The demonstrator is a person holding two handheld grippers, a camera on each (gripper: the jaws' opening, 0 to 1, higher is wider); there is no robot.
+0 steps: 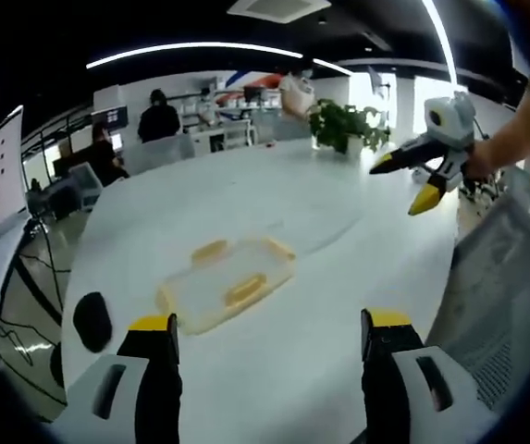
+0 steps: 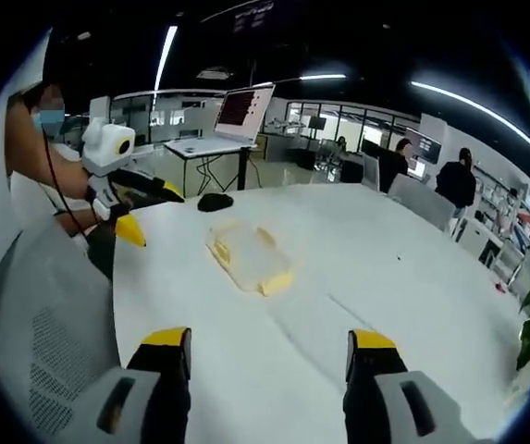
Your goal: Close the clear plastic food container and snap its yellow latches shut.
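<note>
The clear plastic container (image 1: 228, 285) with yellow latches lies flat on the white table (image 1: 357, 240), just ahead of my left gripper (image 1: 271, 324). That gripper is open with nothing between its jaws. The container (image 2: 249, 254) lies further from my right gripper (image 2: 269, 339), which is also open and holds nothing. In the left gripper view, the right gripper (image 1: 400, 185) hovers above the table's far right, held by a hand. In the right gripper view, the left gripper (image 2: 154, 215) hangs at the left, jaws apart. Whether the latches are snapped is too small to tell.
A small black object (image 1: 92, 319) lies near the table's edge beside the container. A potted plant (image 1: 348, 125) stands at the far end. A grey mesh chair back (image 1: 500, 287) is close by the person. A laptop on a stand (image 2: 241, 111) and seated people are beyond the table.
</note>
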